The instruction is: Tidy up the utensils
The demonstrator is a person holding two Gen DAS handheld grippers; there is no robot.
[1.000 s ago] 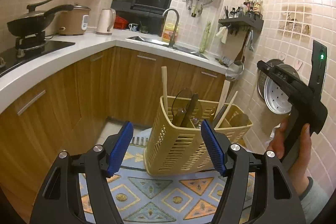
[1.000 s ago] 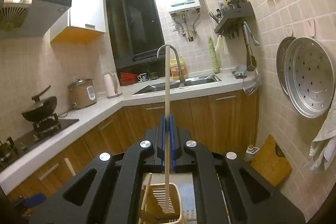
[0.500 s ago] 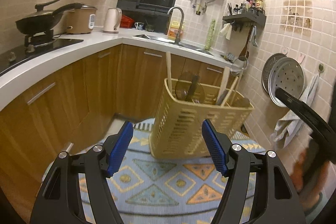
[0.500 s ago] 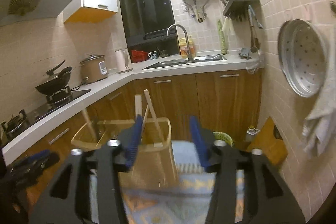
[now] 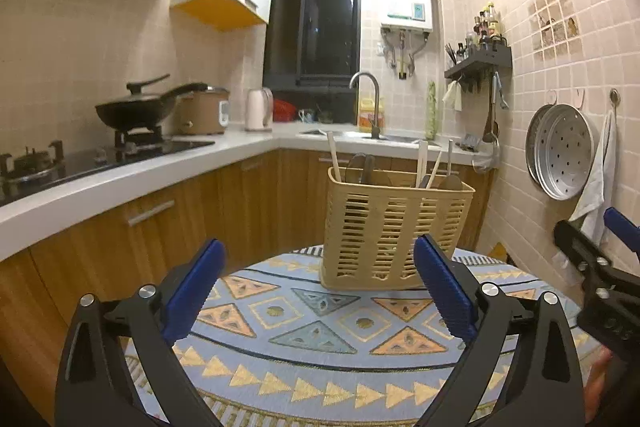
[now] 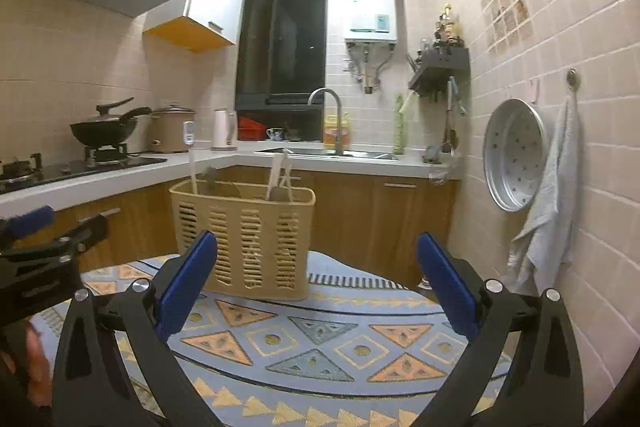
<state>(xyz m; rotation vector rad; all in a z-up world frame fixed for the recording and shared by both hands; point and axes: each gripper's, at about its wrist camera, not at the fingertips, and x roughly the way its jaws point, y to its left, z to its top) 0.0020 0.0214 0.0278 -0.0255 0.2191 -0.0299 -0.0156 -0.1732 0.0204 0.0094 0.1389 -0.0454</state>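
Yellow slatted plastic caddy standing upright at centre frame on the patterned tablecloth, keeping utensils handle-up and sorted, left gripper and right gripper both hanging spread wide and empty just short of it, apparently done.

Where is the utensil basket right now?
The utensil basket stands upright on the patterned tablecloth, ahead of both open claws, centre in the left view, centre-left in the right.

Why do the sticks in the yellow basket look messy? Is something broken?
Nothing looks broken. The yellow basket stands upright on the patterned table. The utensils inside just lean different ways, some tilted against each other.
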